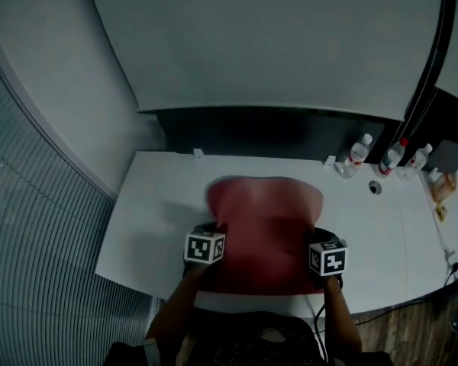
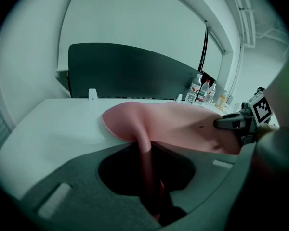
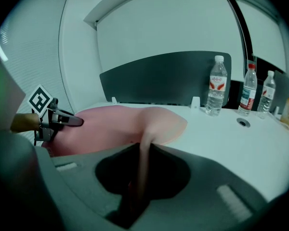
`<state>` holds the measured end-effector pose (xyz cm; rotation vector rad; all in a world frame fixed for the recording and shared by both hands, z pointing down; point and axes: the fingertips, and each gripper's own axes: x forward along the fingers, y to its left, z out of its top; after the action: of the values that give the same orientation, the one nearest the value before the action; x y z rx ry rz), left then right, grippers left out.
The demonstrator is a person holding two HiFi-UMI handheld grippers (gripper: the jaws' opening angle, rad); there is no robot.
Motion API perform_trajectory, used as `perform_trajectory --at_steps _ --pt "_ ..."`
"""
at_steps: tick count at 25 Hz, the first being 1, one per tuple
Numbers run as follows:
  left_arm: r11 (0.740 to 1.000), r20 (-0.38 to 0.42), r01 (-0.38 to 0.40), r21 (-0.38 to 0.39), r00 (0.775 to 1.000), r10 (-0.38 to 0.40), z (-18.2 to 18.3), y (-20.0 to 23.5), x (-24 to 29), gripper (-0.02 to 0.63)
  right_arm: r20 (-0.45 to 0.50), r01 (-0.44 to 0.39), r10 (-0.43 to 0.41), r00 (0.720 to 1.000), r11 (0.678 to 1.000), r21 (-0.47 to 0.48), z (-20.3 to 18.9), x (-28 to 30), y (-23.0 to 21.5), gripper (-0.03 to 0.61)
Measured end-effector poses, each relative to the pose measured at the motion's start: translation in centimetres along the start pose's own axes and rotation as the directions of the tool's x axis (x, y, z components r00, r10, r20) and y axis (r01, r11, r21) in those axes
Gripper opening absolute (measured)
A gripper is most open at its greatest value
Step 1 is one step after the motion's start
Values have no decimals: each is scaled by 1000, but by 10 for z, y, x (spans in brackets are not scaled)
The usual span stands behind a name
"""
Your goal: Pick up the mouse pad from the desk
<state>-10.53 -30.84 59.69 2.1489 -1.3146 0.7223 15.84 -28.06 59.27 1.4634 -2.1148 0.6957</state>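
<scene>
Two grippers, left (image 3: 78,121) and right (image 2: 217,123); one mouse pad (image 1: 263,219) between their jaws. Three bottles (image 3: 216,85) stand beyond the jaws, on one worktop (image 1: 153,227).

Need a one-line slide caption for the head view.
Left gripper and right gripper clamp the near edge of the pink mouse pad above the white desk; bottles stand far right.
</scene>
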Motion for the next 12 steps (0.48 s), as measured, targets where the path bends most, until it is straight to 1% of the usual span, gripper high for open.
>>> perform_trajectory --at_steps 3,8,12 --pt "1000 12 4 11 1000 -4 6 -3 -6 66 21 1 -1 1000 1000 -8 6 -5 3 49" --pt "1000 45 11 25 999 -12 14 -9 -17 67 35 26 -25 999 999 -19 10 -16 7 51" --pt "999 73 13 37 997 -15 22 -13 -25 66 79 31 -28 996 999 -36 22 -24 10 51"
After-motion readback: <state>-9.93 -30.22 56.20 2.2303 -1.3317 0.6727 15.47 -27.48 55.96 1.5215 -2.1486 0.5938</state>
